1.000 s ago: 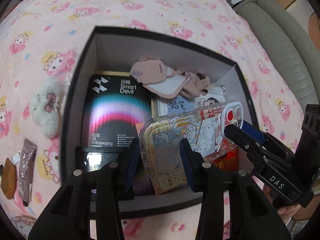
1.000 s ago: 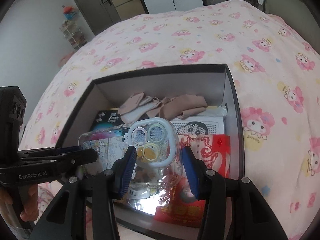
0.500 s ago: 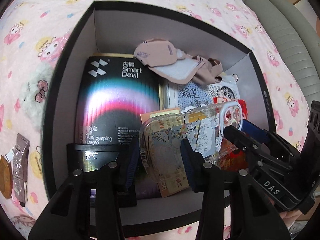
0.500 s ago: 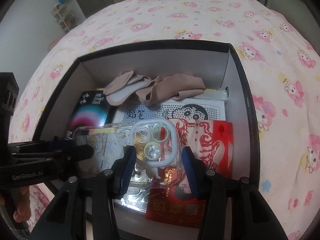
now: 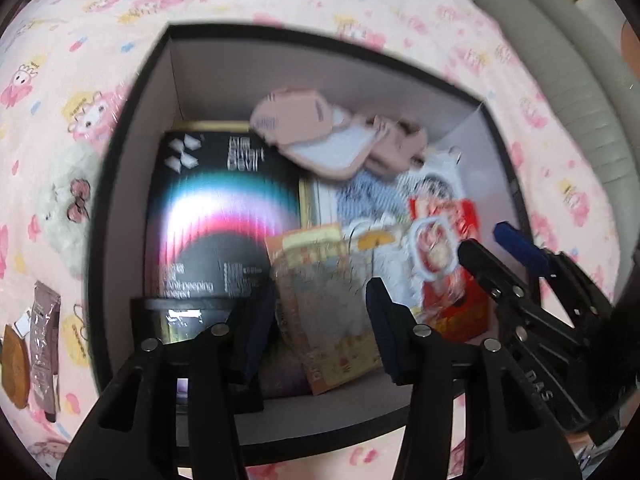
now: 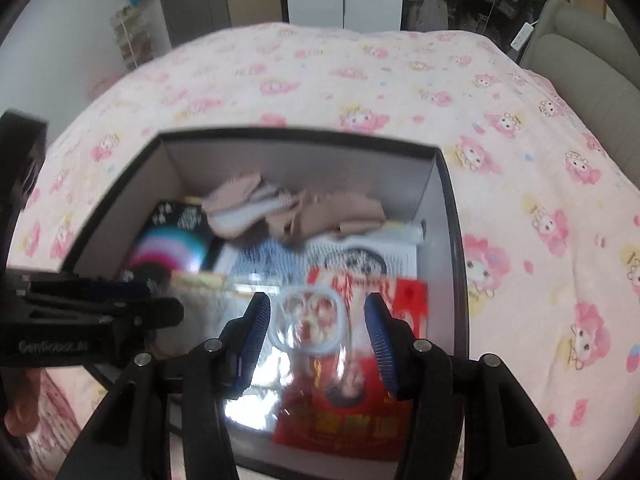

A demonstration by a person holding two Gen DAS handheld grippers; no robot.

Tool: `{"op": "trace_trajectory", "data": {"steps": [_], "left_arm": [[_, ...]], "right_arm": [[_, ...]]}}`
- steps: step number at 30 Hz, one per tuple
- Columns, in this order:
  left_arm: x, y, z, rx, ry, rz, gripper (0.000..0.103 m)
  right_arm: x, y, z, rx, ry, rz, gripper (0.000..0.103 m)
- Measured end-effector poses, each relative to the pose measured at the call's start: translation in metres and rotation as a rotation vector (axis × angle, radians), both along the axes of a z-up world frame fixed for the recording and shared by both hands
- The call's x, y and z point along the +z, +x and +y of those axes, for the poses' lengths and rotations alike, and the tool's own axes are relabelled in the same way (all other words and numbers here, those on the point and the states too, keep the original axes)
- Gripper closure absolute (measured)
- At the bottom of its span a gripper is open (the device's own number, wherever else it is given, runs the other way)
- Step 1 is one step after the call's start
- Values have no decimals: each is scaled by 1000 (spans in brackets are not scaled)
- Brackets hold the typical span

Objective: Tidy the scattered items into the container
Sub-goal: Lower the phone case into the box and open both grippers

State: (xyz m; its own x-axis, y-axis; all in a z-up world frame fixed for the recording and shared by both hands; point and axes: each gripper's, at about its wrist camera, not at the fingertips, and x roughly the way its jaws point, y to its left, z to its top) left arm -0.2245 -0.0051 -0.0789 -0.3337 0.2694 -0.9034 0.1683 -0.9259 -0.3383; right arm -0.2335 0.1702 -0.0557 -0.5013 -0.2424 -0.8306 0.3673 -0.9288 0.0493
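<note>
A black open box (image 5: 132, 128) (image 6: 300, 134) stands on the pink patterned bedspread. A clear cartoon-print phone case (image 5: 320, 300) (image 6: 308, 320) lies blurred and low inside it, on a red packet (image 6: 360, 420). My left gripper (image 5: 320, 320) straddles the case's body; its jaws are opening and its pads look clear of the case. My right gripper (image 6: 318, 328) straddles the camera-ring end with a gap on each side. In the left wrist view the right gripper (image 5: 488, 244) sits just right of the ring. From the right wrist view the left gripper (image 6: 160, 300) shows at the left.
The box also holds a black "Smart Devil" package (image 5: 216, 220), pink socks (image 5: 320, 140) and a cartoon sheet. Left of the box lie a white plush (image 5: 68, 208), brown sachets (image 5: 44, 340) and a brown round item (image 5: 14, 368). A grey padded edge (image 5: 580, 100) borders the bed on the right.
The phone case has sunk from between both grippers down onto the box contents and looks smaller and blurred. Both sets of pads now stand clear of it.
</note>
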Motion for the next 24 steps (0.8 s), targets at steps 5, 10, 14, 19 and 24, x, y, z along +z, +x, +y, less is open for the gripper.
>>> {"op": "trace_trajectory", "data": {"steps": [5, 10, 14, 19, 24], "left_arm": [[-1, -21, -1, 8, -35, 20, 62], [-15, -40, 9, -39, -102, -33, 69], [-22, -40, 11, -50, -90, -55, 69], [-22, -34, 10, -80, -83, -80, 69], [-19, -19, 20, -119, -128, -77, 68]], "right_arm": [[-11, -30, -16, 0, -54, -90, 58], [-24, -33, -17, -1, -20, -147, 58], [-32, -36, -7, -15, -91, -227, 58], [-32, -29, -6, 3, -85, -245, 58], [-32, -21, 1, 18, -119, -282, 58]]}}
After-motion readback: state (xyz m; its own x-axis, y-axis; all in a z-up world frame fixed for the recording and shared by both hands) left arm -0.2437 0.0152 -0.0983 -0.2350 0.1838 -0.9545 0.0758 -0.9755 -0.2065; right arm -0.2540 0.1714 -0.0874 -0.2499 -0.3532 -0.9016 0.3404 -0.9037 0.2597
